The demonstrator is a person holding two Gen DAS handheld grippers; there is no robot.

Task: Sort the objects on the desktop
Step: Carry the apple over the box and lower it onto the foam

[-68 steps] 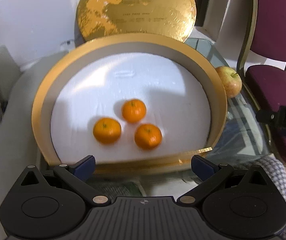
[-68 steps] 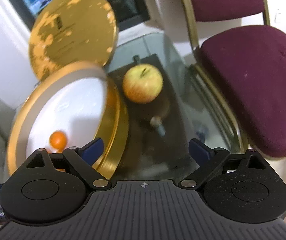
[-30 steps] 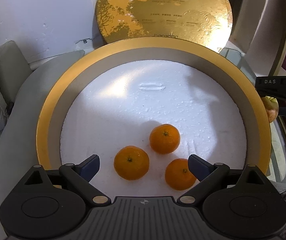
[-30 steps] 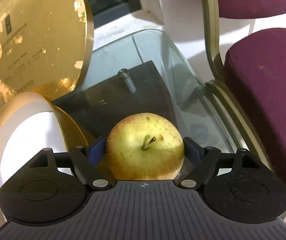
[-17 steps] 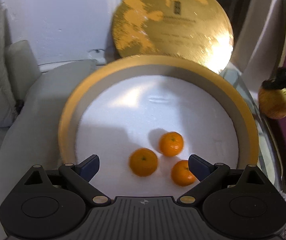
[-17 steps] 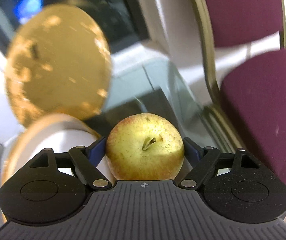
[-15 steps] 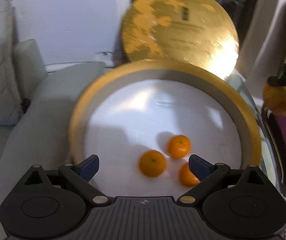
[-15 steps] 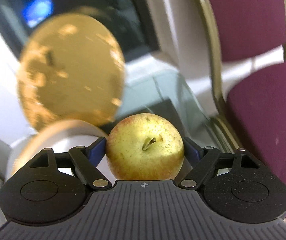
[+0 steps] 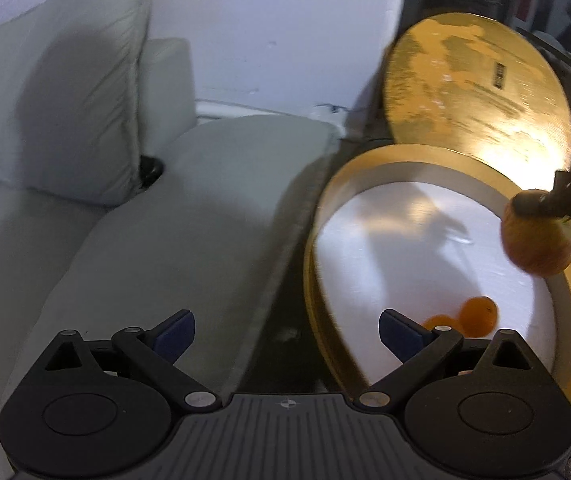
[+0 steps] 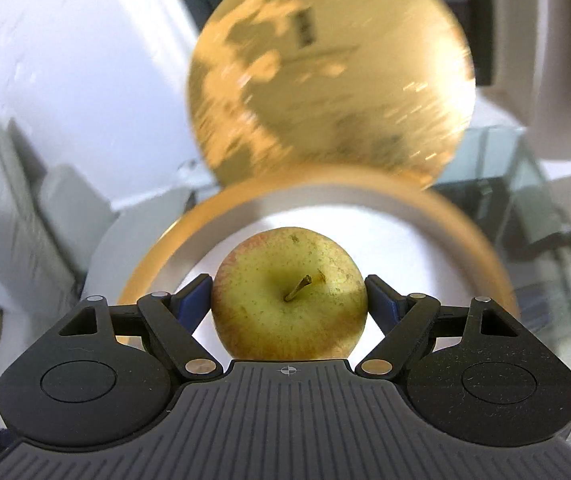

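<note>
I've carried the apple (image 10: 289, 294), clenched in my right gripper (image 10: 287, 298), over the gold box (image 10: 481, 248) mid-frame; left gripper (image 9: 287, 328) released, swung aside

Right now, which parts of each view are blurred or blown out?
Left wrist view: background smeared by motion, glare on the gold lid, oranges soft. Right wrist view: lid and box rim streaked, but the apple in the right gripper stays sharp.
</note>
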